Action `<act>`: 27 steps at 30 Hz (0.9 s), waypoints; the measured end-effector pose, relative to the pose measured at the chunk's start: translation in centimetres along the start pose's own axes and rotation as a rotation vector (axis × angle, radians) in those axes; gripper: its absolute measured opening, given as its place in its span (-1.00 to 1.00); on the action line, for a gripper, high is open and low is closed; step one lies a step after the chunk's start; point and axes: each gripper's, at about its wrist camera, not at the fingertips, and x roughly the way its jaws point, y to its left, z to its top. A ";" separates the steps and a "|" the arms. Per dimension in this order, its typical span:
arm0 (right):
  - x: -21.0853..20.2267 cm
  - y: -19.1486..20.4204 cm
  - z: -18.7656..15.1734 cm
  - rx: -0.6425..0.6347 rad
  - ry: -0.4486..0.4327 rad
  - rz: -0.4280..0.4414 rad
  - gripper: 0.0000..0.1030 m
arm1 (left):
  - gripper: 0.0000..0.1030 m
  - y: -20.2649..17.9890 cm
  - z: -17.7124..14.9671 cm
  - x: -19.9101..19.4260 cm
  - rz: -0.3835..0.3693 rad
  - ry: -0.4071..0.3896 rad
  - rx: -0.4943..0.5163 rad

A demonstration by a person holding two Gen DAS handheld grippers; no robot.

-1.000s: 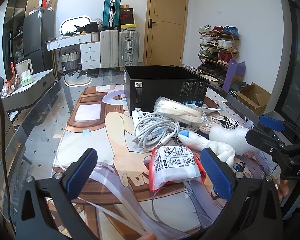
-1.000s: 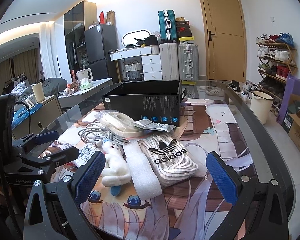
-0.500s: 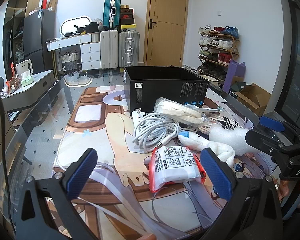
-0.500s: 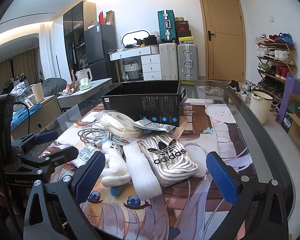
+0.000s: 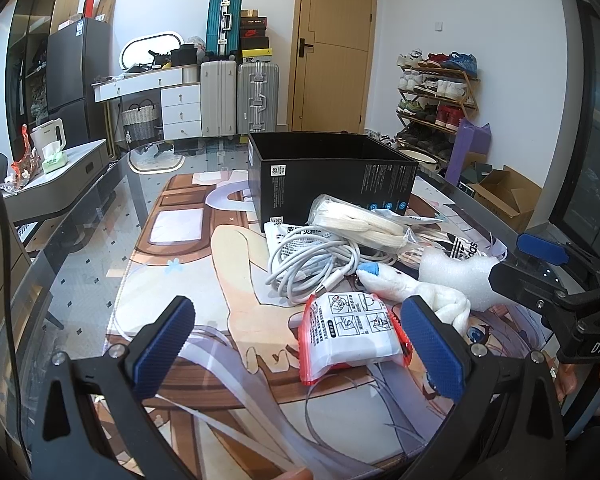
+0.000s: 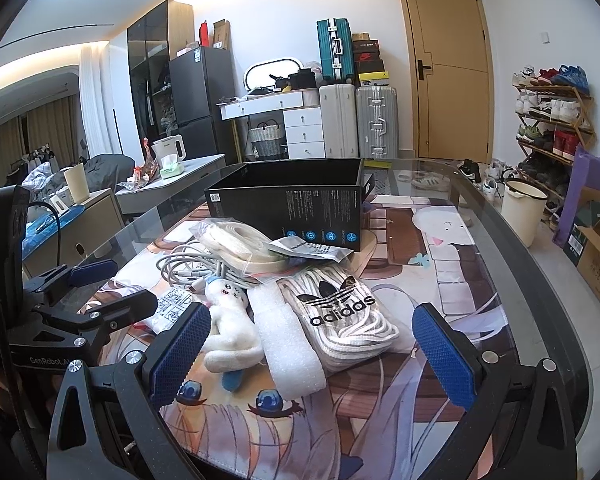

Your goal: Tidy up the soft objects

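A pile of soft things lies on the printed mat before an open black box (image 5: 332, 176) (image 6: 296, 208). Nearest my open left gripper (image 5: 300, 348) is a red-edged white packet (image 5: 350, 334). Beside it lie a white plush toy (image 5: 412, 290) (image 6: 228, 328), a white foam strip (image 5: 456, 276) (image 6: 290, 348), a coiled white cable (image 5: 316, 264) (image 6: 192, 268), a bagged cream strap (image 5: 360, 224) (image 6: 236, 244) and an adidas bag of white laces (image 6: 340, 316). My open right gripper (image 6: 312, 352) hovers over the foam and laces, touching nothing.
The glass table's curved edge (image 6: 540, 280) runs along the right. The mat (image 5: 220, 280) covers the table's middle. A side counter with a kettle (image 5: 50, 140) stands left. Suitcases, a door and a shoe rack (image 6: 552, 120) stand beyond.
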 end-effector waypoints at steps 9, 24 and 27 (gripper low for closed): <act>0.0 0.0 0.0 0.000 0.001 0.000 0.99 | 1.00 0.0 0.0 0.0 0.000 0.000 0.000; 0.0 0.0 0.0 0.006 0.002 -0.012 0.99 | 1.00 -0.1 0.4 -0.3 0.009 -0.021 0.015; 0.0 -0.2 0.0 0.015 -0.001 -0.024 0.99 | 1.00 -0.1 0.6 -0.5 0.014 -0.032 0.018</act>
